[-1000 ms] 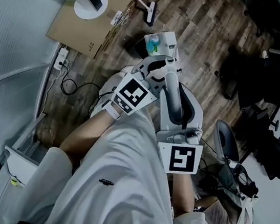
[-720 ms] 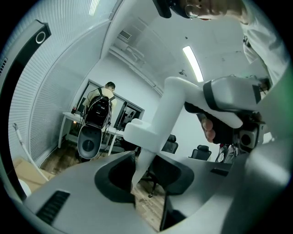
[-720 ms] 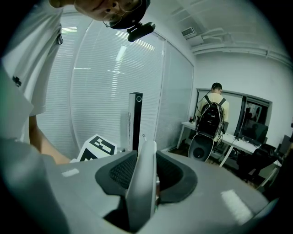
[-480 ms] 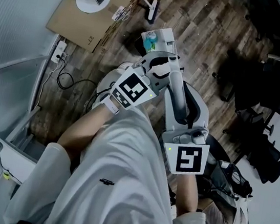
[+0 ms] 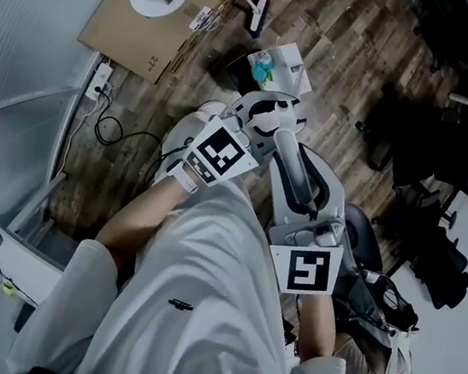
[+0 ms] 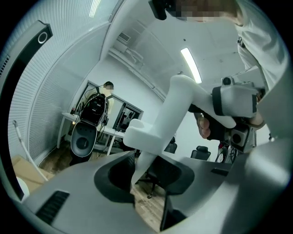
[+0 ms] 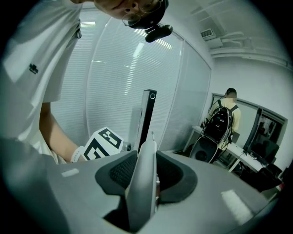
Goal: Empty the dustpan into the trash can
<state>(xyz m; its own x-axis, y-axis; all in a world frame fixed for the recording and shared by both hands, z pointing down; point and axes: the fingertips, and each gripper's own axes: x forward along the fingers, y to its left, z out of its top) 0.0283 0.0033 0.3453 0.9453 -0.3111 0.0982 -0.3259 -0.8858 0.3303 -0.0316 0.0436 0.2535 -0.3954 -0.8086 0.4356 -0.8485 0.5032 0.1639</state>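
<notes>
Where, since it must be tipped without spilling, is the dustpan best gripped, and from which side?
By the handle, from its side, with the jaws across its flat faces. It is a thin white bar, seen edge-on where the right gripper clamps it. The pan of the dustpan carries blue rubbish, so that end is probably best left clear.

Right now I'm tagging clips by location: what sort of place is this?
Probably an office or lab: black office chairs, a wood-plank floor, and a white desk at the wall.
</notes>
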